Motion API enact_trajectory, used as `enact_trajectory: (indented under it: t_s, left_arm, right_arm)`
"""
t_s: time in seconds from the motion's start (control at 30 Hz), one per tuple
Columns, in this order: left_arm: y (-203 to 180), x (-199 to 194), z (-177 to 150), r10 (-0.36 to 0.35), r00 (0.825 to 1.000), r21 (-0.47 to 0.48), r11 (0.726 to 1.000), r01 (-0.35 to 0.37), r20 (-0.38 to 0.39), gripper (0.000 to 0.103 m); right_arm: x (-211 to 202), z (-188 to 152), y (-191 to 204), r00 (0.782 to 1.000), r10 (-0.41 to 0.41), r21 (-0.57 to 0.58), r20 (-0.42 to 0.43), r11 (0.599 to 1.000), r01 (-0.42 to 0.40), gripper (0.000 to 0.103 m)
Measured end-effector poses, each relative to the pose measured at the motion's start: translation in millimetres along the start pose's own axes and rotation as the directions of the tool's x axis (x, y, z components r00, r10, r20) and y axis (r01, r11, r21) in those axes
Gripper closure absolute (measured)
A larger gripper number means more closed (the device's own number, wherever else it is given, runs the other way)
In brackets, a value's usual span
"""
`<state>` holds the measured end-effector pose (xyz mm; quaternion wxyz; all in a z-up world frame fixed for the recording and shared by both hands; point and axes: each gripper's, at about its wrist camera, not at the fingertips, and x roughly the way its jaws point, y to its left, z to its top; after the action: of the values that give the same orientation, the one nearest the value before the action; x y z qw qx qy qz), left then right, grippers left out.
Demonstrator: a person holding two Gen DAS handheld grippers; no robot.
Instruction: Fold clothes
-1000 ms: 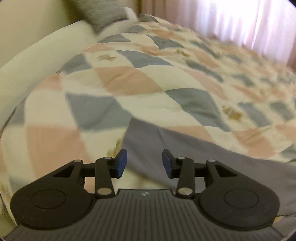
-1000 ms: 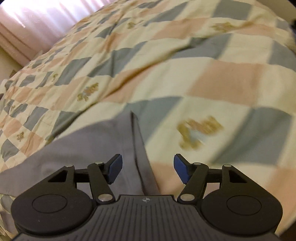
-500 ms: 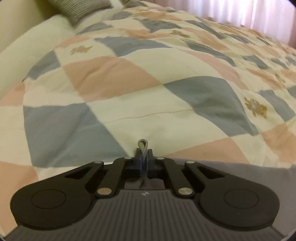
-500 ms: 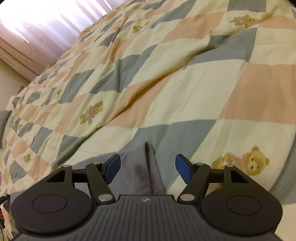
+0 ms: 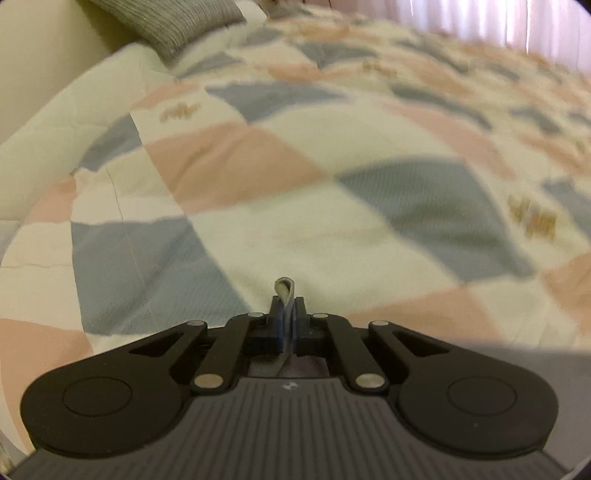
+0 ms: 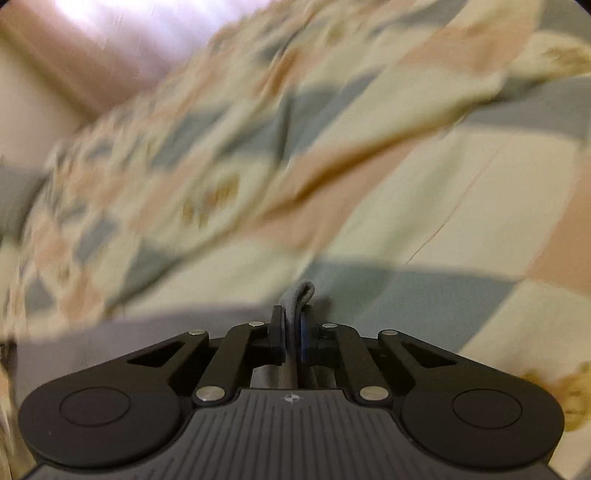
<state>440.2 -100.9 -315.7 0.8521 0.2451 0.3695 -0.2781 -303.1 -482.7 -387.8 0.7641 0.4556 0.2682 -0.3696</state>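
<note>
My left gripper (image 5: pixel 286 320) is pinched tight on a fold of the grey garment (image 5: pixel 283 291), a small loop of cloth poking up between the jaws at the lower centre of the frame. My right gripper (image 6: pixel 292 332) is likewise clamped on a bunched fold of that garment (image 6: pixel 300 295), whose cloth spreads off to the lower left. Beyond both lies the patchwork quilt (image 5: pixel 236 155) on the bed, and a grey striped pillow (image 5: pixel 173 18) sits at the upper left. The right view is blurred.

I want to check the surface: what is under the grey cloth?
The quilt lies under the grey cloth. What is below the quilt is covered.
</note>
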Motion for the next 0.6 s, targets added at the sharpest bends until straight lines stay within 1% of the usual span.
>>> enact_trajectory:
  t_s: [0.03,0.1,0.2,0.3,0.37,0.47,0.53,0.6]
  left_arm:
    - [-2,-5,8,-0.001,1.0,-0.02,1.0,0.001,0.025,0.102]
    - [-12,-11,28,-0.002,0.998,-0.029,1.0,0.004,0.065,0.102]
    - [-34,-16,61,-0.015,0.993,-0.017,1.0,0.017,0.117,0.102]
    - [-58,-22,97,-0.045,0.982,-0.033,0.998,0.052,0.181,0.102]
    - [-81,-21,121,-0.066,0.975,-0.025,0.997,0.073,0.213,0.102]
    - [-116,-10,153,-0.08,0.965,-0.006,0.996,0.084,0.25,0.101]
    - [-140,3,172,-0.081,0.957,0.0,0.996,0.085,0.279,0.101]
    - [-159,17,184,-0.078,0.952,0.009,0.997,0.079,0.295,0.101]
  right_arm:
    - [-9,7,-1,0.999,-0.002,0.007,0.035,1.0,0.002,0.097]
    - [-23,22,0,0.996,-0.01,-0.001,0.086,1.0,0.01,0.098]
    - [-34,47,3,0.991,-0.024,-0.037,0.133,0.999,0.029,0.098]
    - [-42,76,-5,0.983,-0.034,-0.016,0.18,0.999,0.037,0.098]
    - [-44,97,-14,0.977,-0.054,-0.015,0.207,0.998,0.059,0.098]
    - [-37,126,-25,0.967,-0.067,-0.007,0.244,0.997,0.071,0.098]
    - [-24,142,-32,0.965,-0.08,-0.013,0.249,0.996,0.086,0.098]
    - [-4,150,-39,0.968,-0.112,-0.023,0.226,0.992,0.121,0.098]
